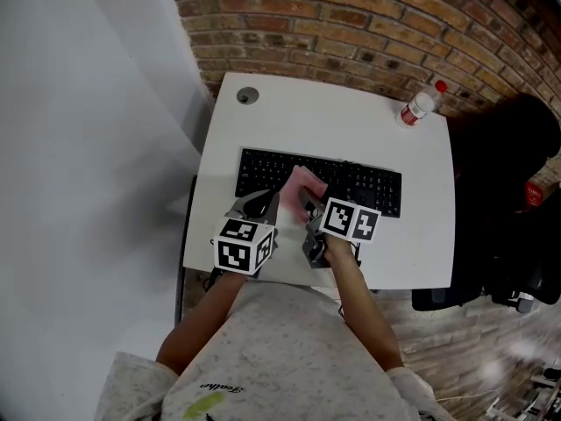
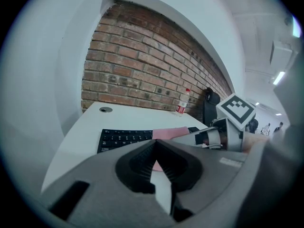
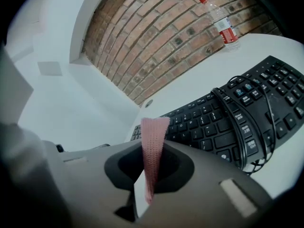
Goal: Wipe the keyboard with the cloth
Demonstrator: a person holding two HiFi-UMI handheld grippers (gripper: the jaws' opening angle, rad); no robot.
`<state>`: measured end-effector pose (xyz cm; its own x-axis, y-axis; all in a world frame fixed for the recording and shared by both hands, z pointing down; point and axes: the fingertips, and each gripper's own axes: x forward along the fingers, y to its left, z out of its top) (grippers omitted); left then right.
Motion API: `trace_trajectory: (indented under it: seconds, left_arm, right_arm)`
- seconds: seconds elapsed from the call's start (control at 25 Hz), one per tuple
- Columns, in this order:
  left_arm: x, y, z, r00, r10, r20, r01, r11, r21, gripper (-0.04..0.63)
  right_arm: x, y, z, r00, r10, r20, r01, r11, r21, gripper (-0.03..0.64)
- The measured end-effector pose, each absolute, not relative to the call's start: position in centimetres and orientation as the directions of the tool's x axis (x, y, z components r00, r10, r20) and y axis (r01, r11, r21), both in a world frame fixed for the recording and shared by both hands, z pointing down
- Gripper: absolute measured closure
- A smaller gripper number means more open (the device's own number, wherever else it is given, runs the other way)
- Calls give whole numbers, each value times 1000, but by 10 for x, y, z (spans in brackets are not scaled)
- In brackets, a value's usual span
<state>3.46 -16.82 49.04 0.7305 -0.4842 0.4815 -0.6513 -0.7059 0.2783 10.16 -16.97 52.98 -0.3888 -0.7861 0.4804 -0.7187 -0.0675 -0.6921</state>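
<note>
A black keyboard [image 1: 368,187] lies across the middle of the white table [image 1: 412,244]. A pink cloth [image 1: 304,182] rests on its middle keys. My right gripper [image 1: 308,205] is shut on the cloth's near edge, and in the right gripper view the cloth [image 3: 153,146] stands as a narrow strip pinched between the jaws above the keyboard [image 3: 228,122]. My left gripper [image 1: 266,203] hovers just left of it over the keyboard's front edge. Its jaws meet at the tips [image 2: 155,142] with nothing held. The left gripper view shows the cloth [image 2: 168,133] lying on the keyboard [image 2: 123,137] beyond.
A black cable [image 3: 242,127] loops over the keyboard's right half. A clear bottle with a red cap [image 1: 419,105] stands at the table's far right corner by the brick wall. A round cable grommet [image 1: 248,96] sits far left. A black chair [image 1: 508,191] stands to the right.
</note>
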Motion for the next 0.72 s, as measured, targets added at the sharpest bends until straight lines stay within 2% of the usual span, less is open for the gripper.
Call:
trace_trajectory:
  seconds: [0.72]
  left_arm:
    - [76, -145, 498, 758, -439, 482, -613, -731, 300, 600]
  right_arm:
    - [161, -134, 533, -330, -799, 503, -742, -110, -662, 594]
